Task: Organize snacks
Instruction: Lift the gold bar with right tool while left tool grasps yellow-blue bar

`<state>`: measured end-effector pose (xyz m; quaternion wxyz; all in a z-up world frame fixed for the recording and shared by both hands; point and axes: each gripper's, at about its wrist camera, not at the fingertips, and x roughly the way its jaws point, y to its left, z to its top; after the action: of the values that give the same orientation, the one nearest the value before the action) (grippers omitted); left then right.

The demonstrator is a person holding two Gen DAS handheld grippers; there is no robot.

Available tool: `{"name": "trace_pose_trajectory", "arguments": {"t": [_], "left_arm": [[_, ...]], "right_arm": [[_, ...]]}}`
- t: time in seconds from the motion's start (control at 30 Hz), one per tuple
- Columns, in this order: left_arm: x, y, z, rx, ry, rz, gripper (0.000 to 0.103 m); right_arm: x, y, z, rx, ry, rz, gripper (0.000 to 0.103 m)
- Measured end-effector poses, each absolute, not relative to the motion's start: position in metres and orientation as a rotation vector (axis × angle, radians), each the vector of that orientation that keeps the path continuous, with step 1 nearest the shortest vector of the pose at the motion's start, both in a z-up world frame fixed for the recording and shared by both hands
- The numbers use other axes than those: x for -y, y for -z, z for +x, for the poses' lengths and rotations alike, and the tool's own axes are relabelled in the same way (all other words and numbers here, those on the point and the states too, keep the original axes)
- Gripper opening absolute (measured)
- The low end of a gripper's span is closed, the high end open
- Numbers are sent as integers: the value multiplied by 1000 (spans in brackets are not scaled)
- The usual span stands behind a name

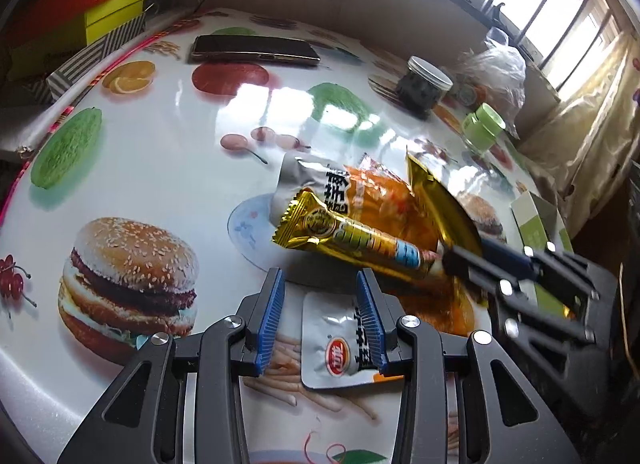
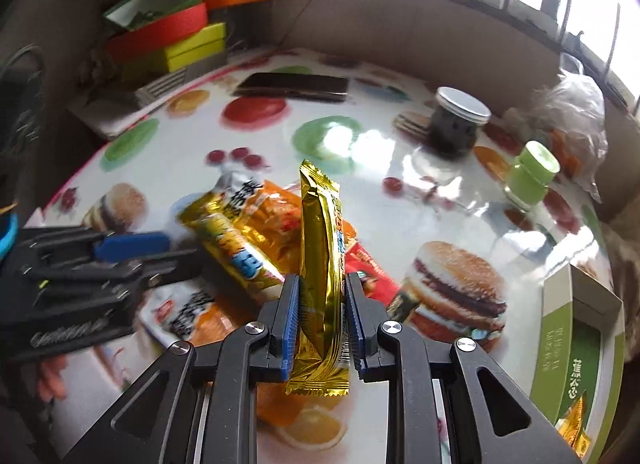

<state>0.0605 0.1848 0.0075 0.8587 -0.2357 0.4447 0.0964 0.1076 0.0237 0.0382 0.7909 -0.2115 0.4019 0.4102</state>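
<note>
The table point(image 1: 168, 152) is glossy white, printed with burgers, green and red discs, cherries and orange slices. Gold foil bars point(image 2: 320, 264) carry blue and yellow bands; the pouches point(image 1: 380, 200) are orange and silver with black characters. Gripper pads point(image 1: 272, 320) are blue on black. Boxes point(image 1: 112, 16) are red, lime and striped; one cap point(image 1: 486, 120) is pale green.

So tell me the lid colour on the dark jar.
White lid, clearest in the right wrist view.

Light: bright daylight floods in through the window point(image 1: 532, 0) far beyond the fingertips.
Glare: white patches on the glossy table point(image 1: 248, 104) ahead.
Blur: right wrist view smeared left of its fingers.
Edges: fisheye bend, dark corners.
</note>
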Motion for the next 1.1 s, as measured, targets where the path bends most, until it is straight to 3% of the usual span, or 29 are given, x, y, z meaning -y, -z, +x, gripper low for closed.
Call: {"name": "trace_pose_trajectory", "arguments": {"t": [0.57,1.1], "left_arm": [[-184,-13,78,-921,-176,-561,39],[-146,-10,97,-992,-196,-461,39]], "right_arm": [[1,-31,95,-1119,-982,-186,21],[65,-48,98,-1004,-781,-67,21]]}}
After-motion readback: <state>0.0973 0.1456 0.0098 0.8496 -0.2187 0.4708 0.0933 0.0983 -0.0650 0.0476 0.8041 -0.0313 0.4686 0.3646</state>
